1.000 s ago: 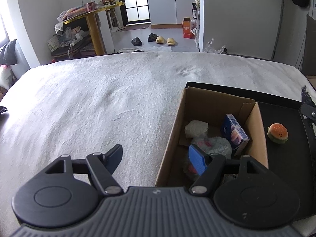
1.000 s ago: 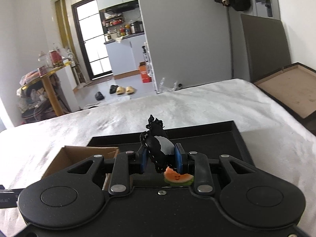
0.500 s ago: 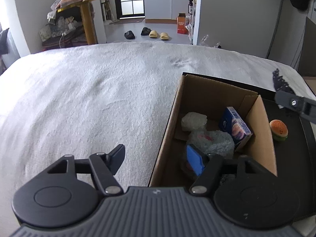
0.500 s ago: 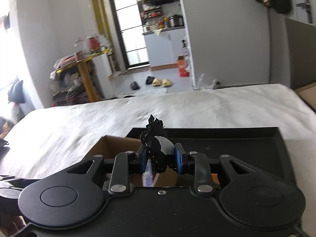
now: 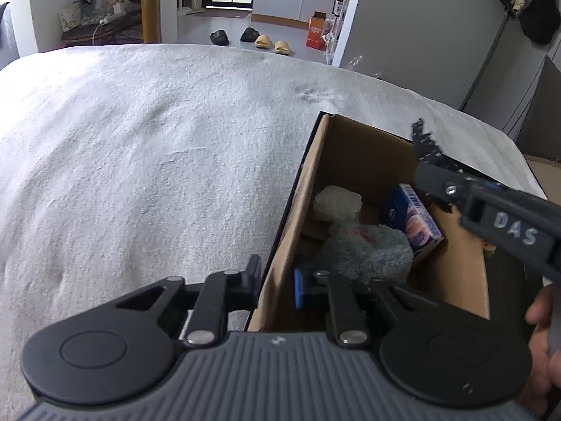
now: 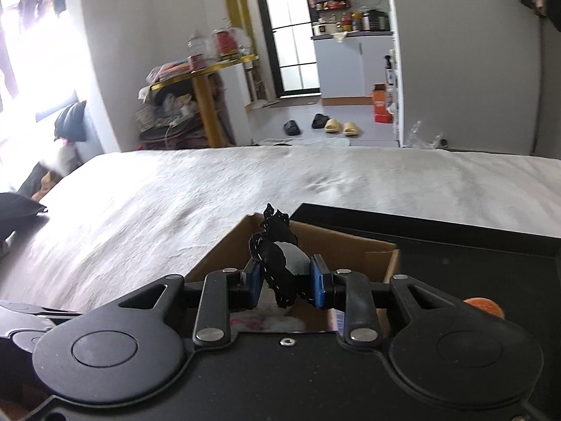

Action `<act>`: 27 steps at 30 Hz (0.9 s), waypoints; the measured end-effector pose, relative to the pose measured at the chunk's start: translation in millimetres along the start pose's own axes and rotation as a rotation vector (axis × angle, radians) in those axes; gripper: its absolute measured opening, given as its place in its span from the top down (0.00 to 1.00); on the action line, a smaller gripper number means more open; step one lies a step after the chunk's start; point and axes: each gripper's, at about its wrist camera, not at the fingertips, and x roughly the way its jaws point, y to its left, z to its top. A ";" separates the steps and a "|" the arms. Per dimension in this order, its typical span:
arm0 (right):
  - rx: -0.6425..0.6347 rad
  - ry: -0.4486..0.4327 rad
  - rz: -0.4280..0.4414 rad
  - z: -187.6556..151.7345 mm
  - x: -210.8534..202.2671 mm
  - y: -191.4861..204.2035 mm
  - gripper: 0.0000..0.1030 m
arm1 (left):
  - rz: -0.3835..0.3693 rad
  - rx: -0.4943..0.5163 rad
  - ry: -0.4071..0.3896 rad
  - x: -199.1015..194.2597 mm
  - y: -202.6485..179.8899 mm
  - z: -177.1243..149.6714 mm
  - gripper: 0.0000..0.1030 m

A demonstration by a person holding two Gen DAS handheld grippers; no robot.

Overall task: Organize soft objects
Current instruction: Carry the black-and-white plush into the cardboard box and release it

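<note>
Nearest, in the left wrist view: left tool straddling the near-left wall of the box, one finger outside over the bed, the blue-padded one inside; fingers apart with only that wall between them, not pinching it as far as can be told. Just past, inside the box: a fluffy grey plush, a white wad farther back, a blue carton leaning at the right side.

Right wrist view, near: right tool clamped on a black-and-white toy, pads pressing both flanks, the toy's long axis running up and away from the fingers (jagged black tip uppermost). Directly below and just ahead: the open box, so the drop lies straight down, slightly forward. Same toy tip seen from the left wrist view at the far-right edge of the box, above the rim.

Right of the box: a black tray, an orange toy on it, partly hidden behind the tool body. Beyond: white bed, then floor with slippers.

Judged step: carrying the toy over the box for release; right hand plainly the nearer, the left merely alongside. Risk: toy catching the right wall and landing on the tray.
</note>
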 end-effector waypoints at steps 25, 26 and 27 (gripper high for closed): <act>0.053 -0.004 -0.149 3.4 -17.2 -12.3 0.35 | 0.026 0.042 -0.014 -22.7 -9.1 -7.9 0.86; 0.057 -0.005 -0.154 3.7 -17.7 -13.7 0.35 | 0.035 0.050 -0.013 -24.2 -11.8 -7.8 0.86; 0.063 -0.006 -0.158 3.6 -19.9 -16.1 0.35 | 0.038 0.056 -0.013 -25.5 -14.2 -7.2 0.85</act>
